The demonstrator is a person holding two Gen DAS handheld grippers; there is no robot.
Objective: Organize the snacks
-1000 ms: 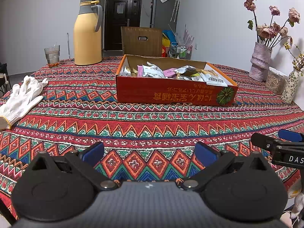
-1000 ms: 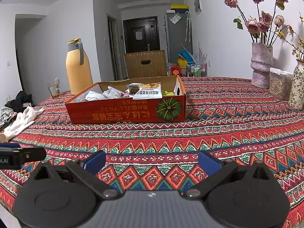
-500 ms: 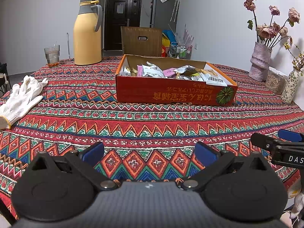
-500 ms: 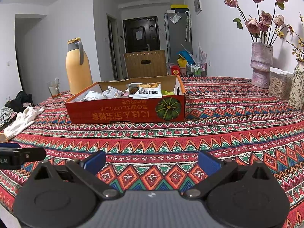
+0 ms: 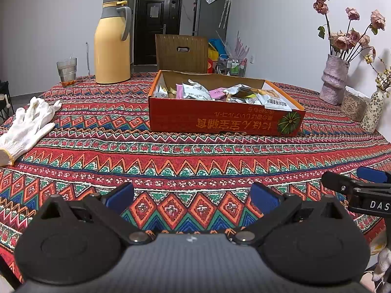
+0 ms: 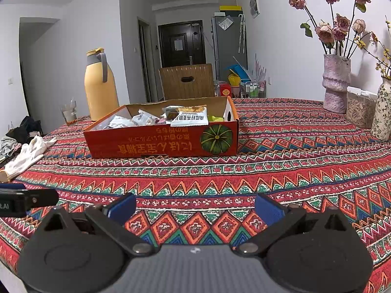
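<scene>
Both claws, left and right, wide open and empty, well short of the snacks heaped in the red box mid-worktop: risk of slippery packets escaping, or light box sliding.

Both wrist views low over tablecloth, facing shared snack box.

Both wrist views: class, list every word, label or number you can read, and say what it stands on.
"DAS": on the black right gripper, cut off at the left wrist view's edge.
".AI": on the black left gripper, cut off likewise.
Upside-down yellow characters on the red cardboard snack box: not legible to me.
Print on the white snack packet: too small.
</scene>
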